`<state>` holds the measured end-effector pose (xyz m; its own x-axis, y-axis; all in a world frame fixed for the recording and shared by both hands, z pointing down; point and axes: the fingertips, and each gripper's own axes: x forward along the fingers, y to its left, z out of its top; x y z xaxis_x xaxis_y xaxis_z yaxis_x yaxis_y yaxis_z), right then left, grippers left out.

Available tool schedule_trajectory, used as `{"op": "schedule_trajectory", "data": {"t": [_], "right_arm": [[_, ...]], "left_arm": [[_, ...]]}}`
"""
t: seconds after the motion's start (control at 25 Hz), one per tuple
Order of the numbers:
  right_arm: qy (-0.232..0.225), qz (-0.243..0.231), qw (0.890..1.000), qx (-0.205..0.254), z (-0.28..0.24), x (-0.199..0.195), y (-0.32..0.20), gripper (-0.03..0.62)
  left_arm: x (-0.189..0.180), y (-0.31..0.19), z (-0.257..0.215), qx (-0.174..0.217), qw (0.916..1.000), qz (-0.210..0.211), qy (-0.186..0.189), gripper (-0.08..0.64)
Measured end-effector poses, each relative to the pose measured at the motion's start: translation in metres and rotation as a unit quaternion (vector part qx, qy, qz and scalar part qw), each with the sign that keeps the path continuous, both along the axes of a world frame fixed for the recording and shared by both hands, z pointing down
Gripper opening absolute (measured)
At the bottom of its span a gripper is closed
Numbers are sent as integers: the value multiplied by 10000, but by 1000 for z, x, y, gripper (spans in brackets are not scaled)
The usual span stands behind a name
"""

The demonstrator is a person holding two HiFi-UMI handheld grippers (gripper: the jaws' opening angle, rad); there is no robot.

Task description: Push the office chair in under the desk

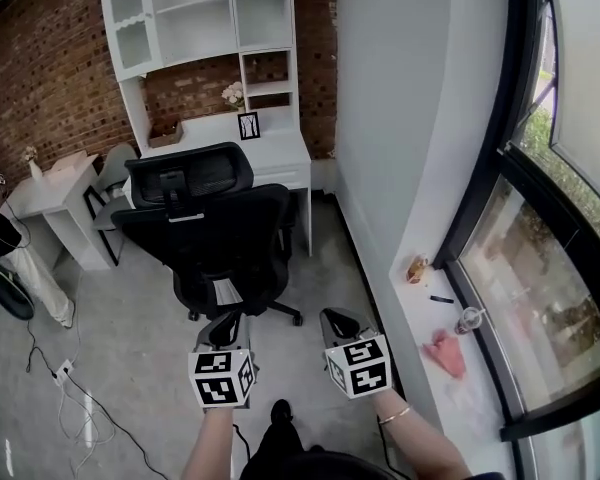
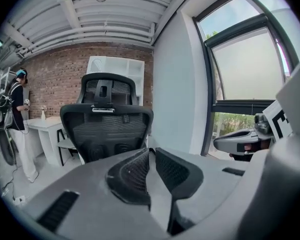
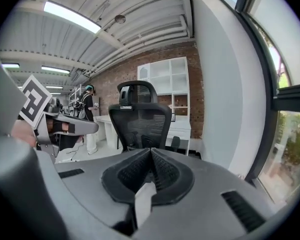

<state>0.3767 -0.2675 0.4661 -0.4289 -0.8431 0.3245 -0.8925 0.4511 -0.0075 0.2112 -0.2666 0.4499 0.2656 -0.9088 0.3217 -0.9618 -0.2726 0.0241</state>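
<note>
A black mesh office chair stands on the floor with its back towards me, pulled out from the white desk behind it. In the left gripper view the chair fills the middle distance; in the right gripper view the chair is straight ahead. My left gripper hovers short of the chair's base, its pads almost together with a thin gap and nothing between them. My right gripper is beside it, a little to the right, shut on nothing.
A white wall and a window sill with small items run along the right. At the left are a white side table, a grey chair and a standing person. Cables lie on the floor at the lower left.
</note>
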Motion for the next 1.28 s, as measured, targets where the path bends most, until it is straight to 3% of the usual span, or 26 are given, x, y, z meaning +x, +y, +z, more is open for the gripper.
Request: {"op": "schedule_trajectory", "data": {"t": [0.2,0.6,1.28], "right_arm": [[-234,121,9997,1,-1,9,24,6],[-644,374,9972,-61,5,14,58,5],[-628,-126,9979,-105,9,-32,79,5]], "left_arm": [[11,22,8,1,9999,91,87,12],[19,50,24,-65,9993,264,267,9],[-13,80,29,-92,9995,-35,312,9]]}}
